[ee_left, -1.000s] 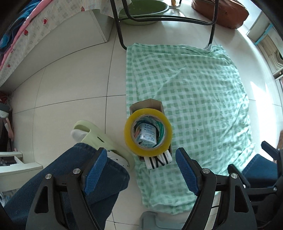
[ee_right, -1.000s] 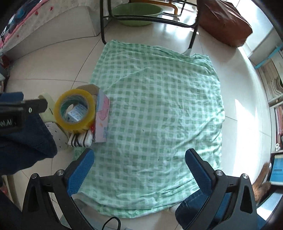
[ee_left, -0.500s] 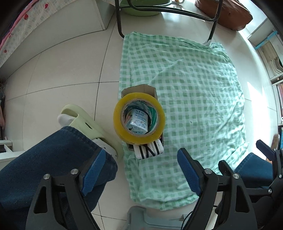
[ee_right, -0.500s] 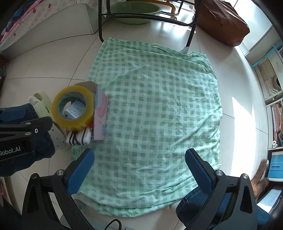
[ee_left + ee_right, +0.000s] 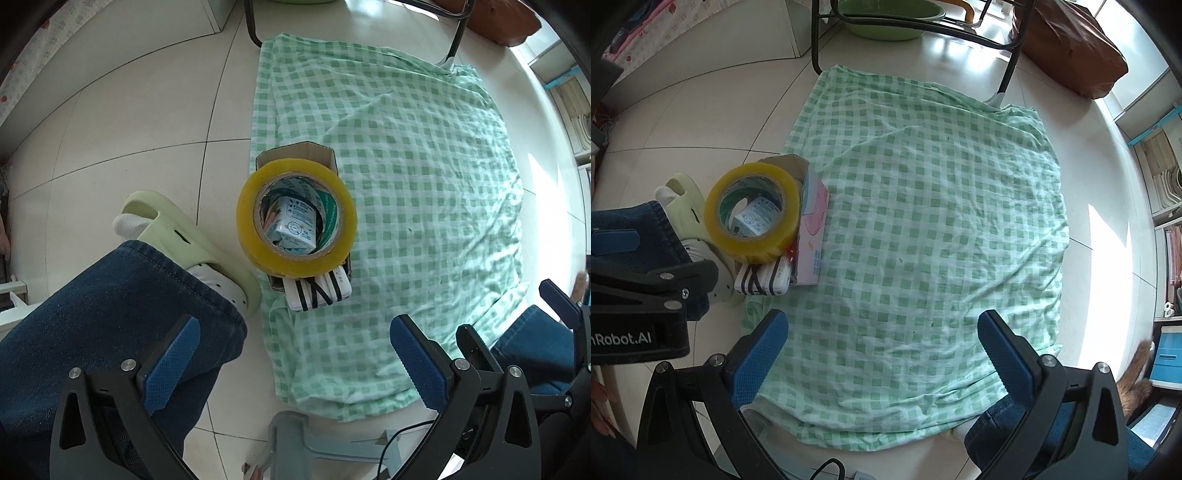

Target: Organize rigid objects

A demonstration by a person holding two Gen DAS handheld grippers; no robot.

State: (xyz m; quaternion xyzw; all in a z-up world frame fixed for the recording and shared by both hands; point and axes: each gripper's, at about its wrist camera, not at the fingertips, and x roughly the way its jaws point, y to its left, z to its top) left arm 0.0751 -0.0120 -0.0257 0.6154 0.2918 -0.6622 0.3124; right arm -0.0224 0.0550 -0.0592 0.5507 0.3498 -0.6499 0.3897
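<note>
Cardboard box (image 5: 295,155) sits at the left edge of the green checked cloth (image 5: 424,184), just beside your slippered foot (image 5: 184,236), and it holds everything you have gathered. A yellow roll of packing tape (image 5: 295,254) lies flat across its open top, resting on the rim because it looks too wide to drop inside. Through the roll's core you can see a small white and blue carton (image 5: 293,225) standing in the box. A white case with black stripes (image 5: 317,293) pokes out at the near end under the tape, likely too long to sit fully inside. From the right wrist view the box's outer side shows a pink printed panel (image 5: 812,221).

Your left gripper (image 5: 295,356) hovers above and just short of the box with its jaws spread wide and nothing between the blue pads (image 5: 171,363). Your right gripper (image 5: 882,354) hangs over the bare middle of the cloth, jaws likewise wide apart and empty. The rest of the cloth shows no loose item, so I judge the gathering is essentially finished and both tools are held clear so the stack stays undisturbed.

The tape is only perched, so a knock on the box could slide it off. A chair's black legs (image 5: 816,40) stand at the cloth's far edge, well away from the pile.
</note>
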